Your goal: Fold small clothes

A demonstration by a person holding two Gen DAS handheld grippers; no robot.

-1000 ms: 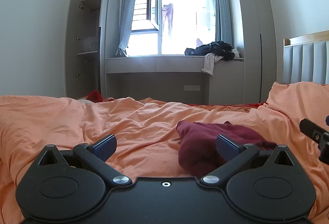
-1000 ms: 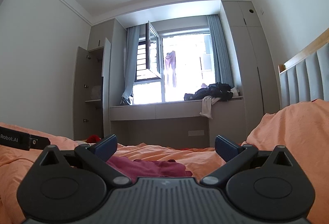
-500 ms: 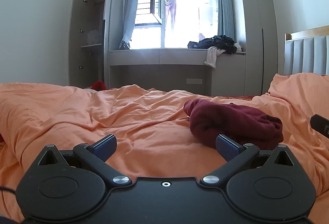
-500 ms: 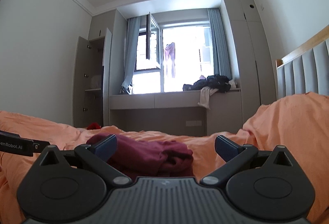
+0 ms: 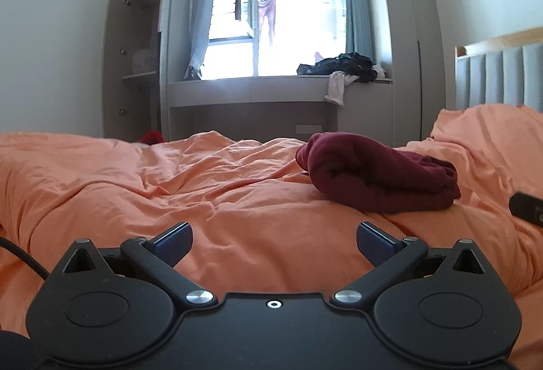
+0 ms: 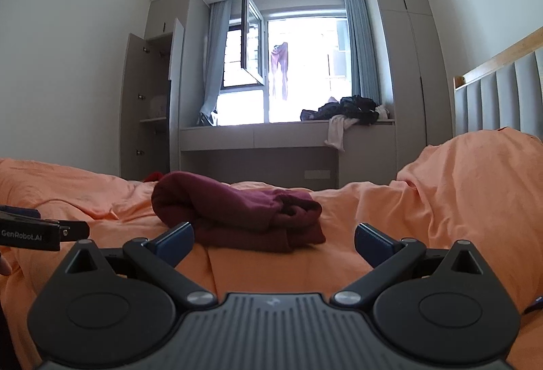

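Note:
A dark red garment (image 5: 376,180) lies bunched in a loose roll on the orange bedcover (image 5: 169,193). In the left wrist view it sits ahead and to the right of my left gripper (image 5: 274,241), which is open and holds nothing. From the right wrist view the same garment (image 6: 237,210) lies just beyond my right gripper (image 6: 274,241), slightly left of centre. That gripper is open too, its fingers empty. The side of the left gripper (image 6: 40,232) shows at the left edge of the right wrist view.
A raised orange pillow (image 6: 475,186) and a padded headboard (image 6: 499,98) stand at the right. Beyond the bed are a window ledge with a pile of dark clothes (image 5: 342,66), an open wardrobe (image 5: 135,64) and a small red item (image 5: 152,136).
Both grippers have drawn back from the red garment and tilted down a little. The garment now lies further ahead of them. Both stayed open.

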